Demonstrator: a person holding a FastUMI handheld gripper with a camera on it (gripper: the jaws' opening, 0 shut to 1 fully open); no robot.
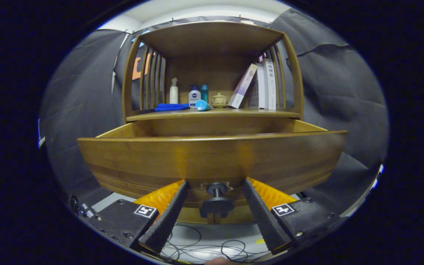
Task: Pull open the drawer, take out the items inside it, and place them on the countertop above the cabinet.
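The wooden drawer (212, 154) stands pulled out from the cabinet toward me, and its tall front hides what lies inside. Its dark round knob (216, 203) sits low on the front, between my two fingers. My gripper (215, 183) is open, with one finger on each side of the knob and a gap to it on both sides. Above the drawer, the countertop (212, 113) carries a blue cloth (171, 107) and a light blue tube (202, 105) lying on its side.
Further back on the countertop stand a white pump bottle (174, 94), a white-and-blue bottle (194, 96), a teal bottle (204, 92), a small lidded pot (219, 99) and leaning books (260, 86), under a slatted wooden hutch (212, 36). Cables (204, 248) lie on the floor below.
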